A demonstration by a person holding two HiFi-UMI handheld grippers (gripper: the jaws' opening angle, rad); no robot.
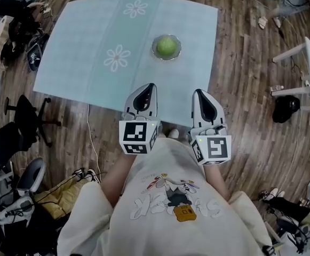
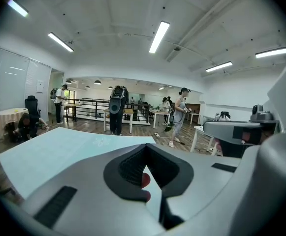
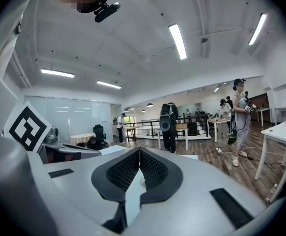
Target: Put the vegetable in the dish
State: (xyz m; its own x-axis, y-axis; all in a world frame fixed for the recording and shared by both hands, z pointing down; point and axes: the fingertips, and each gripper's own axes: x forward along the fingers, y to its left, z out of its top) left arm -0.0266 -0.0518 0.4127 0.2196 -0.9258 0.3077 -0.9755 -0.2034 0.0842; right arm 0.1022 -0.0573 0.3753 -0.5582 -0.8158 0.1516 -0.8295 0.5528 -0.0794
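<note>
I see a green vegetable [image 1: 167, 46] in a clear glass dish [image 1: 156, 52]. Left of the dish, 2 white daisy prints [image 1: 117, 57] mark the pale-blue table [image 1: 74, 68]. The floor [image 1: 240, 84] is brown planks.

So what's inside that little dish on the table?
One round green vegetable sits inside the dish, filling most of it. The bottom of the dish beneath it is covered, so anything under the vegetable cannot be seen.

We note one round, pale green vegetable [image 1: 167, 46], smooth-skinned; kind not resolvable. It sits inside a small, shallow clear glass dish [image 1: 155, 50] and fills most of it. The dish stands upright on the light blue table [image 1: 80, 63], right of centre, near a white flower print [image 1: 117, 57].
</note>
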